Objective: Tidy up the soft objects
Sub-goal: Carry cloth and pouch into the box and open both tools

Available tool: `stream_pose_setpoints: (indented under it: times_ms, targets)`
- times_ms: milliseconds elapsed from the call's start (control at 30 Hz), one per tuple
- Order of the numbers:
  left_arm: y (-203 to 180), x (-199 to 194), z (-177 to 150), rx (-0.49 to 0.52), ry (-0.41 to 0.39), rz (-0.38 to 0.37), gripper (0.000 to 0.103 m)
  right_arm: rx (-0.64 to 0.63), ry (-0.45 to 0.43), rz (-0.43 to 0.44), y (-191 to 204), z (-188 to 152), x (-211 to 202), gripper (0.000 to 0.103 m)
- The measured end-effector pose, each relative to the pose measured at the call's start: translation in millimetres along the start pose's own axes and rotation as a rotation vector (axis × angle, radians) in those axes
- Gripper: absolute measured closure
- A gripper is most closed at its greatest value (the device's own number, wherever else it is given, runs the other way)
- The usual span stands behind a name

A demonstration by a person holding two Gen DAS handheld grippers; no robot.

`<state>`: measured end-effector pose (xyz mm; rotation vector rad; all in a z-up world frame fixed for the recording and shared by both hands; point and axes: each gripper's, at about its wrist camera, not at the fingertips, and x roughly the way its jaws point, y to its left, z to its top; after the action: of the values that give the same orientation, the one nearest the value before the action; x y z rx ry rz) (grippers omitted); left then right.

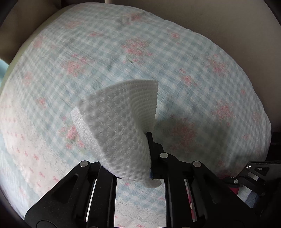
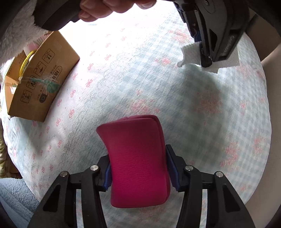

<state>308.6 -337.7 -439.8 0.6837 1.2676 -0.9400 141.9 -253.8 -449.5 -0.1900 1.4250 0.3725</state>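
While left tongs (image 1: 149,157) pinch white cloth (image 1: 121,126), right tongs (image 2: 140,175) squeeze what looks like a crimson pouch (image 2: 137,157), both above checked bedspread (image 1: 158,52)

The white cloth (image 1: 119,133) hides the left gripper's (image 1: 149,157) finger on one side. The bedspread (image 1: 158,52) looks blurry there. The hand (image 2: 112,8) is cut off at the top. The box's (image 2: 40,79) inside is mostly hidden.

The white waffle-embossed cloth sheet (image 1: 121,126) looks soft and dimpled. The magenta leather-like padded pouch (image 2: 138,157) has a fine-grained matt skin. The blue-checked floral bedspread (image 2: 158,87) is quilted cloth; the far-left brown cardboard box (image 2: 42,79) is matt printed paperboard.
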Motion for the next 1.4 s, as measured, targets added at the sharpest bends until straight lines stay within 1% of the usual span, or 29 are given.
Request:
stream_pose_setpoints:
  times_ms: [133, 300, 333, 400, 433, 633, 733, 833, 933, 1067, 1200, 1267, 1333, 1400]
  targets:
    - [7.4, -23.7, 0.5, -0.047, -0.031, -0.002, 0.093, 0.027, -0.018, -0.019, -5.4, 2.9, -23.7, 0.057]
    - [8.3, -60.4, -5.5, -0.081, -0.065, 0.026, 0.093, 0.05, -0.058, -0.055, -7.8, -0.2, -63.5, 0.057]
    - [9.6, -69.2, -7.6, -0.093, -0.073, 0.029, 0.093, 0.053, -0.069, -0.061, -13.6, 0.9, -73.2, 0.057]
    - [11.3, -89.6, -11.7, -0.124, -0.099, 0.03, 0.093, 0.066, -0.094, -0.066, -14.2, 2.3, -91.7, 0.057]
    - [14.3, -99.7, -14.1, -0.137, -0.115, 0.034, 0.093, 0.072, -0.106, -0.068, -15.7, -2.7, -101.0, 0.057]
    - [11.3, -169.8, -34.1, -0.208, -0.209, 0.093, 0.093, 0.047, -0.181, -0.104, -0.4, 6.9, -144.1, 0.057]
    - [12.1, -209.5, -60.0, -0.268, -0.247, 0.125, 0.093, 0.023, -0.227, -0.107, 12.8, 12.8, -175.8, 0.057]
    - [16.9, -247.0, -92.7, -0.344, -0.284, 0.166, 0.093, -0.02, -0.268, -0.109, 33.9, 21.2, -202.6, 0.057]
    - [21.6, -279.3, -134.3, -0.425, -0.319, 0.207, 0.093, -0.068, -0.301, -0.109, 59.0, 34.4, -220.5, 0.057]
    - [31.1, -308.1, -199.1, -0.54, -0.326, 0.257, 0.093, -0.107, -0.331, -0.091, 98.2, 53.5, -236.7, 0.057]
    - [45.5, -326.2, -265.7, -0.648, -0.323, 0.285, 0.093, -0.13, -0.342, -0.072, 144.3, 74.7, -240.6, 0.057]
    - [55.4, -333.5, -298.2, -0.689, -0.321, 0.299, 0.093, -0.119, -0.332, -0.06, 165.6, 86.4, -236.8, 0.057]
    - [66.4, -337.5, -329.2, -0.727, -0.317, 0.302, 0.093, -0.08, -0.315, -0.036, 183.4, 99.8, -230.4, 0.057]
    - [77.8, -338.3, -359.0, -0.76, -0.309, 0.3, 0.093, -0.014, -0.293, -0.006, 199.1, 113.4, -221.8, 0.057]
